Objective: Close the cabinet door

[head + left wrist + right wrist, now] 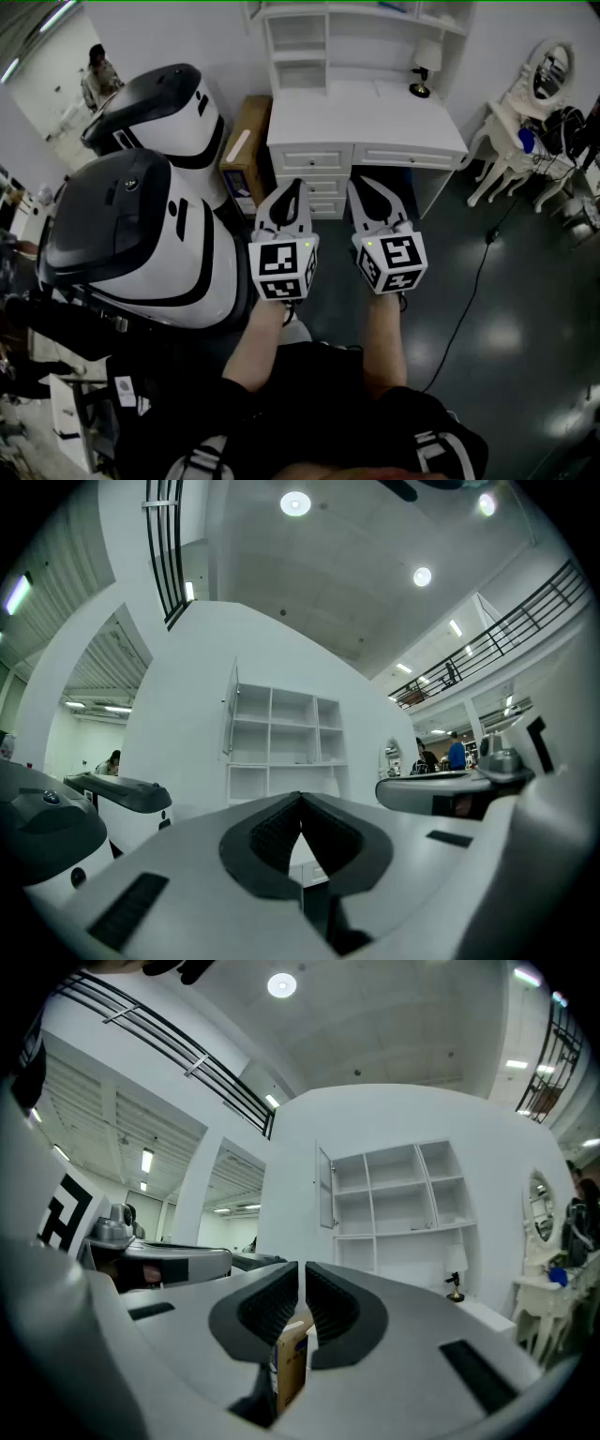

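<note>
A white shelf cabinet stands on a white desk straight ahead. Its narrow door at the upper left stands swung open, edge-on to me, and shows again in the right gripper view. Both grippers are held level, side by side, some way short of the desk. The left gripper has its tips touching with nothing in them. The right gripper has its jaws almost together, with only a thin slit between them and nothing held.
Two large white-and-black machines crowd the left side. A cardboard box leans beside the desk. A small lamp sits on the desktop. A vanity with an oval mirror and a floor cable are at the right.
</note>
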`<state>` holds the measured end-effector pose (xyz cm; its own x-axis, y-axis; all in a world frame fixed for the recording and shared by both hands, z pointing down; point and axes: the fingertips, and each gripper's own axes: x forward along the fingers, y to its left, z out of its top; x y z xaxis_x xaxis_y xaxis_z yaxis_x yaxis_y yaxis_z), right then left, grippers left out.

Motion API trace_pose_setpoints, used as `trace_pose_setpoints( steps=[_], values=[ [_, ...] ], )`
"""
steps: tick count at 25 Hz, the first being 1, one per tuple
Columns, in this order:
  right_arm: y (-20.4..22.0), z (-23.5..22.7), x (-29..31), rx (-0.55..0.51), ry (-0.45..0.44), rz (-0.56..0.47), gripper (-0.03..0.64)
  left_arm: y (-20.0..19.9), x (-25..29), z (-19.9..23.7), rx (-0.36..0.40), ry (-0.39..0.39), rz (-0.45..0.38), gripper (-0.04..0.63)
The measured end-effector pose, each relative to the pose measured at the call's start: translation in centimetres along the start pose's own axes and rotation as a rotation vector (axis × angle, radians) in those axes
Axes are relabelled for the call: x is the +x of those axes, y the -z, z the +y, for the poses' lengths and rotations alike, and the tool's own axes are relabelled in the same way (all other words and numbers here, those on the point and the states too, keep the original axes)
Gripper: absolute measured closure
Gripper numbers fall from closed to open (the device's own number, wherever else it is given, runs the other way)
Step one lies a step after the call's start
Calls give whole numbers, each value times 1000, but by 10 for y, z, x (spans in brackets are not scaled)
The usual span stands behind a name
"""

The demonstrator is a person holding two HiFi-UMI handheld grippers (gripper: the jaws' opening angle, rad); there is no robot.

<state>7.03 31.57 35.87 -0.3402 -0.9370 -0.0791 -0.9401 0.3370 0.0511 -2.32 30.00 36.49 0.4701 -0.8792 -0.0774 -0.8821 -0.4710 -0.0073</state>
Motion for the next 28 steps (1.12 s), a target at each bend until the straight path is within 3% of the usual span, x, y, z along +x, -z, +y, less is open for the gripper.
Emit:
trace_pose_setpoints(
  steps=[18,28],
  values=[
    [-16,-26,4,47,41,-80,575,-14,14,-5,28,21,-20,584],
    [-11,-8,22,65,-20,-67,577,-17,6,19,13,-38,-22,584]
  ],
)
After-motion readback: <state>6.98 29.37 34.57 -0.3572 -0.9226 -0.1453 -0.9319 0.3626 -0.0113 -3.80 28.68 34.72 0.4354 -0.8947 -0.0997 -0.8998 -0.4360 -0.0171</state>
